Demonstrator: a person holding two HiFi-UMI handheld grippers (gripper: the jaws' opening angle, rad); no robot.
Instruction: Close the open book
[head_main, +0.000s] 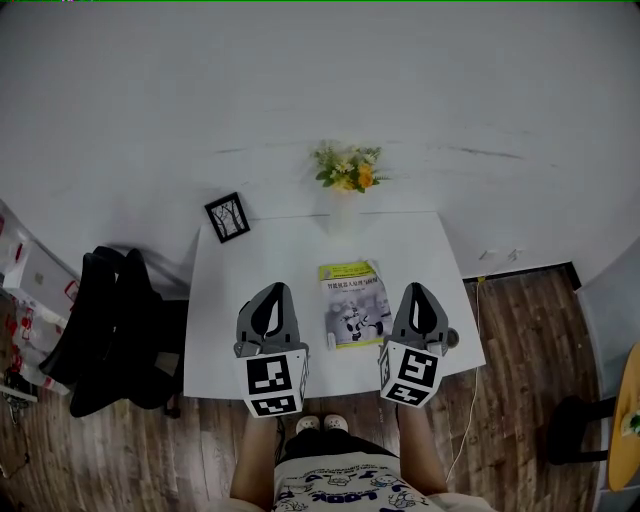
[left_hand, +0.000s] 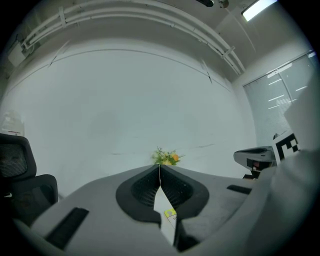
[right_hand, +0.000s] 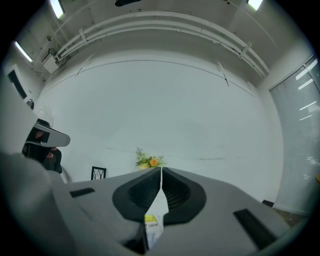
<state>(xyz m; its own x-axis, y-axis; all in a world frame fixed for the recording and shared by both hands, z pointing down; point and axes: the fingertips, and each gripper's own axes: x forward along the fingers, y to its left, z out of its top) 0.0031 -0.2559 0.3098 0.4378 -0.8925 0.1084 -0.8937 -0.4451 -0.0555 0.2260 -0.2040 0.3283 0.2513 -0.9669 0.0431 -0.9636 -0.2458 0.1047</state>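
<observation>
Lying: book (head_main: 355, 305), closed and cover up, flat on the table (head_main: 250, 270). It sits in the near half, right of middle, between the two grippers and clear of both.
Axis: long side runs from the near edge toward the far edge, with the far end leaning slightly left. A yellow-green band crosses the far end, with a pictured figure below it.
Left gripper (head_main: 272, 289): over the table left of the book, pointing away from the person. Claw closed tip to tip, nothing in it.
Right gripper (head_main: 418, 288): right of the book, same heading. Claw likewise pressed together, empty.
Head view only: whole cover; table outline; vase (head_main: 343, 212) under the flowers (head_main: 347, 168) at the far edge; wooden floor.
Gripper views: book appears only as a pale sliver with a yellow patch, seen through the gap beneath the closed jaws. Flowers sit just above the jaw tips against the wall. Each view catches the other gripper at its edge.
Right gripper view, not left: frame (head_main: 227, 217) on the far left corner.
Left gripper view, not right: chair (head_main: 110, 330) beside the table.
Hidden: spine side cannot be told. Cover print too small to read. Near table edge is covered by the marker cubes.
</observation>
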